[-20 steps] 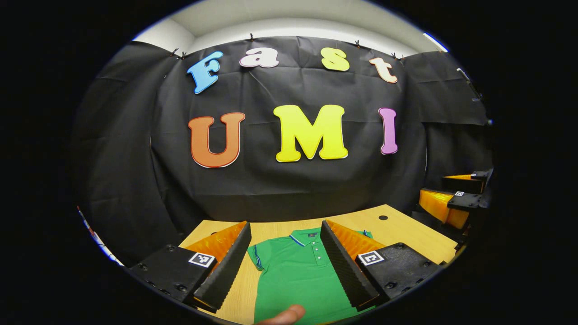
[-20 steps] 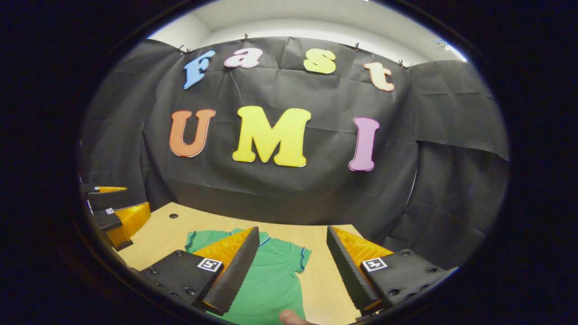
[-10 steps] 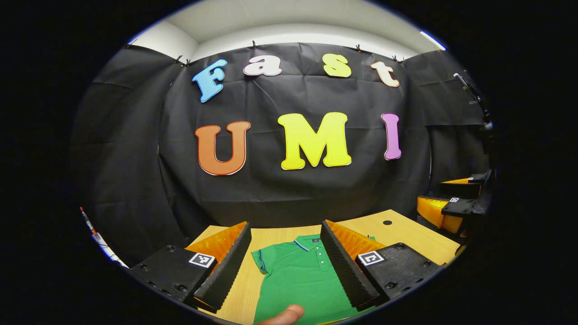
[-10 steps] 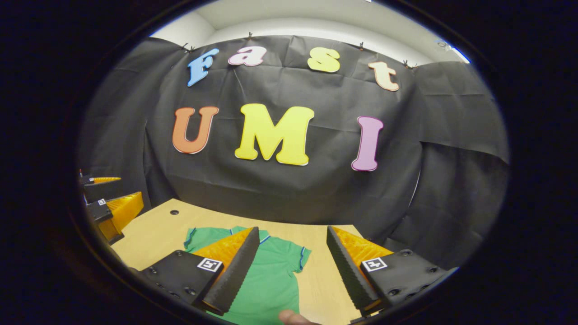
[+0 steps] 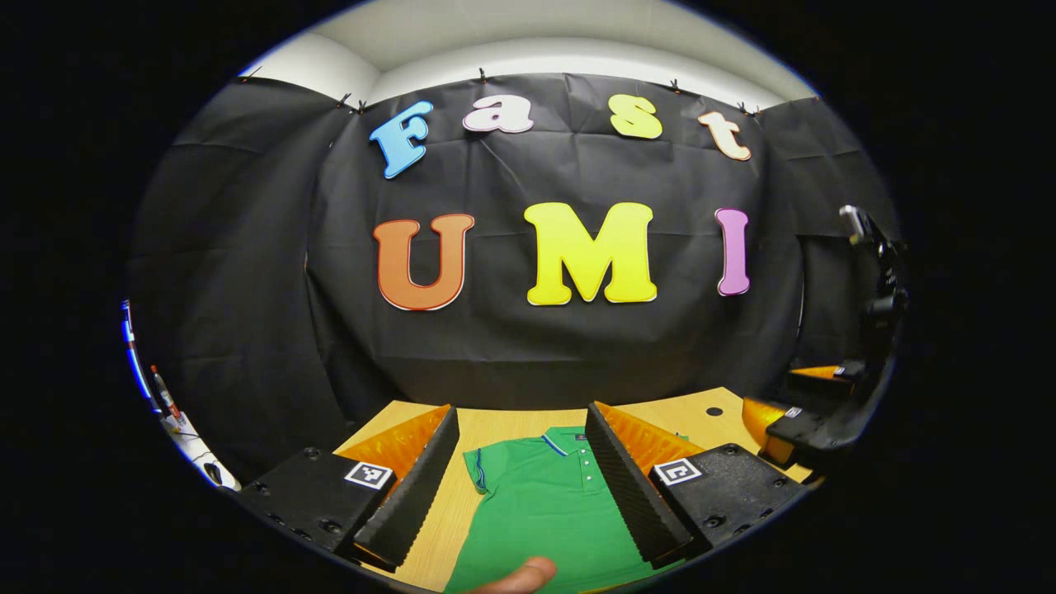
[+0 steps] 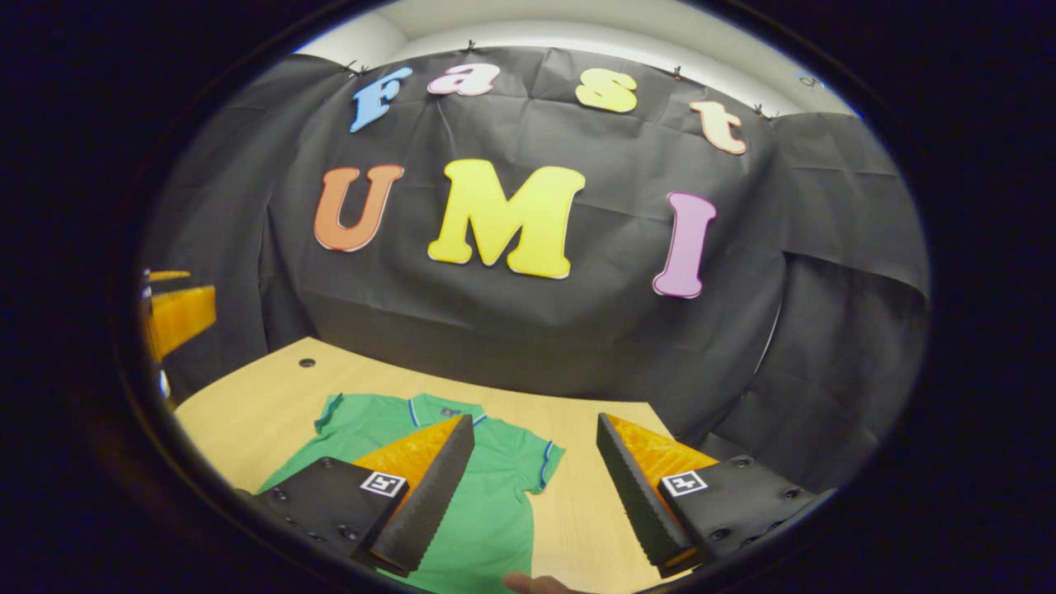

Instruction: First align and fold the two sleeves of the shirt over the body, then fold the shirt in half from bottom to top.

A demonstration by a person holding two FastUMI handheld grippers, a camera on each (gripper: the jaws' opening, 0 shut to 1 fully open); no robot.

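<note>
The green polo shirt [image 5: 540, 503] lies flat and face up on the pale wooden table [image 5: 487, 425], collar toward the black cloth wall and hem toward the person, so its long axis runs straight away from both tools. Taking the shirt as the landmark and going left to right: its left sleeve [image 5: 477, 472] sticks out to the side, unfolded, with a thin blue stripe at the cuff. Above and in front of that sleeve hangs the left tool [image 5: 521, 478], its two fingers spread wide with nothing between them; the sleeve and the buttoned placket show in the gap between them. A fingertip [image 5: 520, 575] of the holding hand shows at the near edge.

Next comes the shirt's collar [image 6: 425, 407], striped at the edge, then the right sleeve [image 6: 543, 462], also lying out flat. The right tool [image 6: 535, 487] hangs over this side of the shirt, fingers likewise spread and empty, with the right sleeve and bare table in the gap.

Both sleeves are unfolded, so I judge the task is at its start. Each tool is nearer its own sleeve, and each sleeve lies ahead of and below its tool, so the coming move likely calls for a forward dip.

The shirt is soft knit, smooth, with few wrinkles; the fingers' inner faces are ridged like saw teeth, their outer faces ribbed.
</note>
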